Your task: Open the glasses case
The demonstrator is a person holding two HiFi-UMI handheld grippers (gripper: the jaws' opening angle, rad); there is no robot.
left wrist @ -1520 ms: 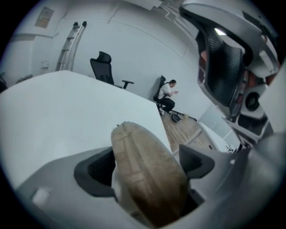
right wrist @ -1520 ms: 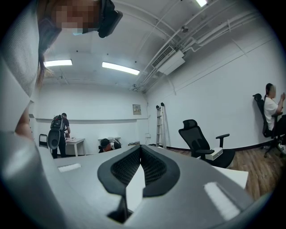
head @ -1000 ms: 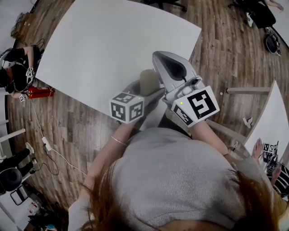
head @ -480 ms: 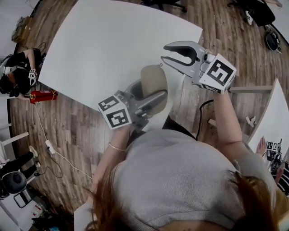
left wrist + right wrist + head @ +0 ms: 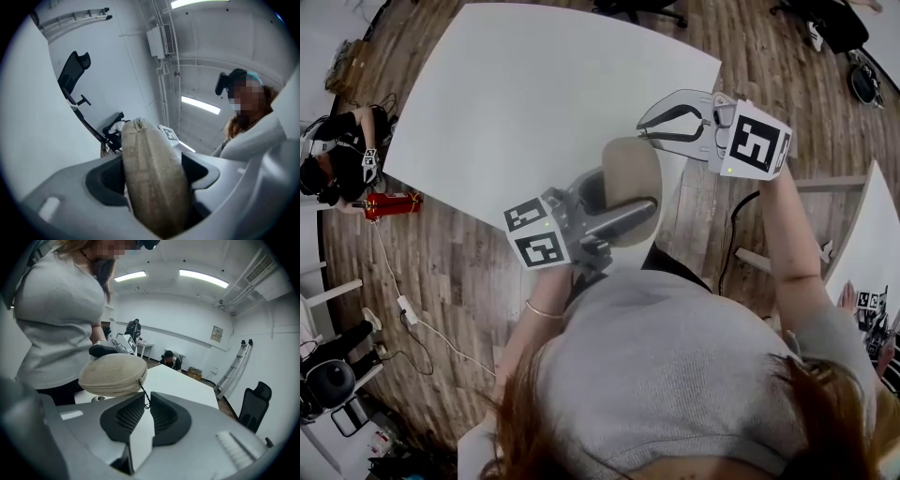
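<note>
Clamps glasses case (image 5: 630,169) in left gripper (image 5: 153,165) (above table (image 5: 534,84)). Pinches zipper pull (image 5: 143,391) in right gripper (image 5: 146,397), jaws just closing.

**Operator:** Where is the glasses case (image 5: 630,164)?

**Manual:** It sits between the jaws of your left tool (image 5: 614,199), which press on its two sides, above the near edge of the tabletop (image 5: 525,94).

**Operator:** And the right tool (image 5: 647,124)?

**Manual:** It is right of the case, at the case's far end. Its jaws have just been closing, with the zipper pull (image 5: 143,394) between them.

**Operator:** What is around me?

**Manual:** A canister (image 5: 384,200) lies on the floor (image 5: 441,272) left of the tabletop. A second tabletop (image 5: 872,234) stands at your far right.
</note>
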